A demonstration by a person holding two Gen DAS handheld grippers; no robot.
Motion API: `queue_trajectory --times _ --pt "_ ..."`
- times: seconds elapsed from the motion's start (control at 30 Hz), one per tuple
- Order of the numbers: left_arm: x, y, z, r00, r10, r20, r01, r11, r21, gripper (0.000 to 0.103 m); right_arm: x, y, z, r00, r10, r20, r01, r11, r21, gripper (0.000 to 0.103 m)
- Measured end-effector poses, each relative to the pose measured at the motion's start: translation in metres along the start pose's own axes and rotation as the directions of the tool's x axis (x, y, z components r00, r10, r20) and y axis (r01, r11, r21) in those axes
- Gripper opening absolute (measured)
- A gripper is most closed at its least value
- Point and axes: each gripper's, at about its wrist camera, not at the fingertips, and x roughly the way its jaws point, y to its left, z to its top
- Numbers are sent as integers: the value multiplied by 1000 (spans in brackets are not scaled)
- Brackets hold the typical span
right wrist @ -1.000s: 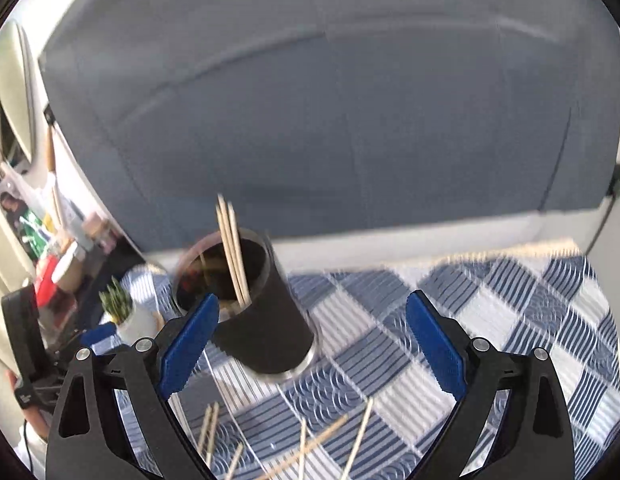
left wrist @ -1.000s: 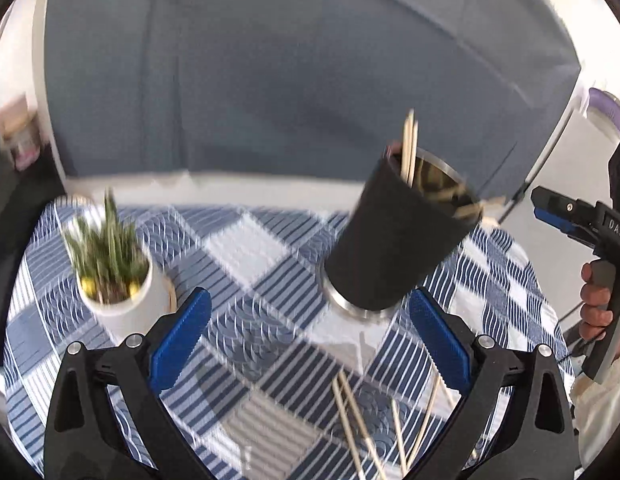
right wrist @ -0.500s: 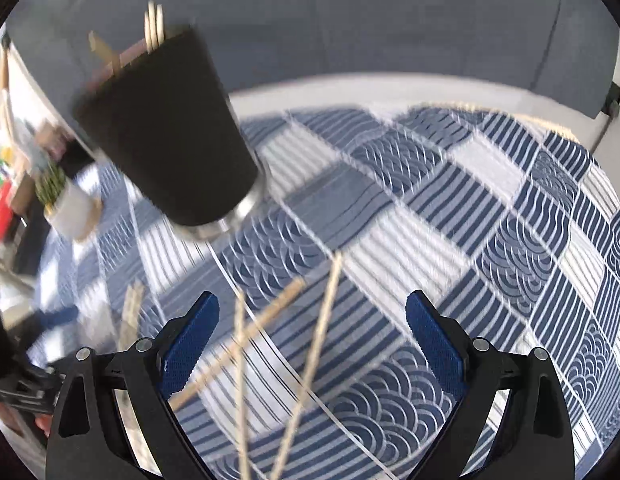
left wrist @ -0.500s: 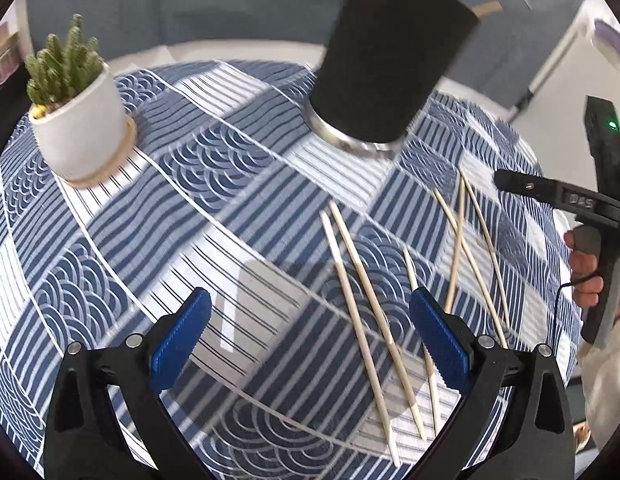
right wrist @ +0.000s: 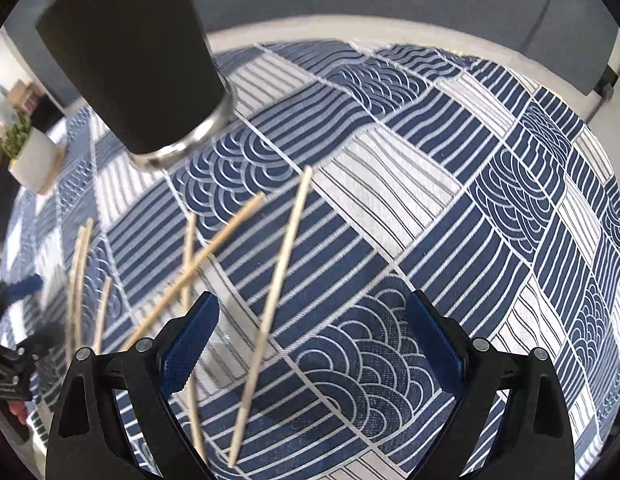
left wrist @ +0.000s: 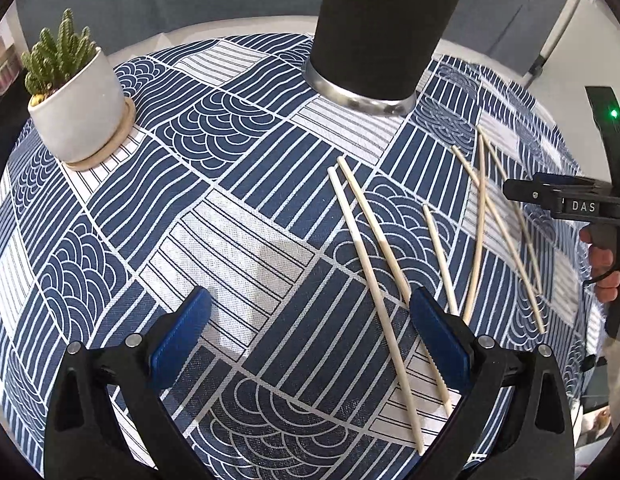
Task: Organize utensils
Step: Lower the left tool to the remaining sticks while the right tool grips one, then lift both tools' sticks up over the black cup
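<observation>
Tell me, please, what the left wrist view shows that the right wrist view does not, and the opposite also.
Only the left wrist view shows the open left gripper from behind and the hand that holds the right tool. Only the right wrist view shows the open right gripper from behind, one wooden stick lying between its fingers, and the cloth to the far right. Both show the black cup with its metal base, the potted succulent, the loose sticks, and the blue patterned tablecloth.

Pale, matt wooden chopsticks (left wrist: 371, 276) lie on woven blue-and-white cloth (left wrist: 238, 240). The holder (left wrist: 385, 28) is matt black with a shiny metal base. The plant pot (left wrist: 80, 116) looks matt white ceramic.
</observation>
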Motion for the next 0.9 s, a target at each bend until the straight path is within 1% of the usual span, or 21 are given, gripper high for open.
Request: queue_trajectory --times 0.07,0.17,0.23,0.3,0.33,0.37,0.4,0.43,0.47,0.5,0.53,0.57,0.63,0.67,0.7,0.73,0.77,0.8,0.83,0.87,0.9 --pt "3 -5 1 999 40 -12 -39 999 22 97 3 1 -2 999 -42 -3 42 999 -10 91" --pt "9 -16 0 993 116 -22 -115 991 67 99 5 1 0 999 -45 -19 45 999 6 91" --pt "8 -12 1 991 129 -26 -128 992 23 98 6 1 3 998 -51 -31 51 999 10 90" --pt "9 -8 2 989 143 -31 -143 990 -11 98 5 0 2 998 -52 -30 52 999 14 84" --pt "9 -6 2 989 147 -32 -147 989 -22 96 6 -1 6 998 -54 -26 54 998 17 75" --pt "7 -6 2 988 152 -28 -153 988 -29 94 4 -2 7 998 -56 -22 56 998 23 62" --pt "5 -4 2 987 159 -23 -160 986 -43 87 3 -1 8 998 -56 -22 57 998 24 54" --pt "3 -1 3 986 168 -18 -169 984 -65 82 0 -3 9 998 -54 -25 55 998 23 37" --pt "0 3 3 984 179 -15 -180 980 -90 72 -2 -4 11 998 -56 -31 57 998 22 18" --pt "-2 7 3 983 185 -17 -186 977 -104 64 -3 -5 11 997 -60 -37 61 998 23 11" --pt "-3 10 4 983 184 -23 -186 977 -105 62 -4 -9 12 996 -74 -46 75 997 25 5" --pt "-4 14 6 983 180 -35 -183 978 -99 57 -4 -12 12 996 -74 -49 76 997 30 5" --pt "-6 24 8 982 182 -49 -186 976 -111 38 -4 -18 14 995 -80 -57 82 996 42 5" --pt "-7 28 8 982 183 -51 -188 974 -126 32 -4 -21 15 995 -84 -61 87 995 46 5" --pt "-10 31 7 982 184 -48 -189 972 -140 20 -4 -24 15 994 -90 -61 94 994 54 5" --pt "-12 38 6 983 180 -42 -184 970 -160 15 -4 -30 15 994 -98 -57 103 992 79 5" --pt "-13 44 5 985 169 -39 -174 969 -177 8 -4 -35 14 995 -90 -51 95 990 100 5" --pt "-15 48 3 987 159 -36 -163 968 -190 5 -5 -40 13 996 -73 -48 78 990 120 5" --pt "-16 54 1 990 135 -29 -138 968 -209 5 -5 -44 13 997 -59 -49 65 989 134 5" --pt "-17 58 0 992 124 -27 -127 967 -220 5 -5 -49 15 998 -35 -51 43 987 157 5" --pt "-16 58 1 993 117 -28 -120 966 -228 5 -5 -54 16 998 -28 -55 38 984 176 5"
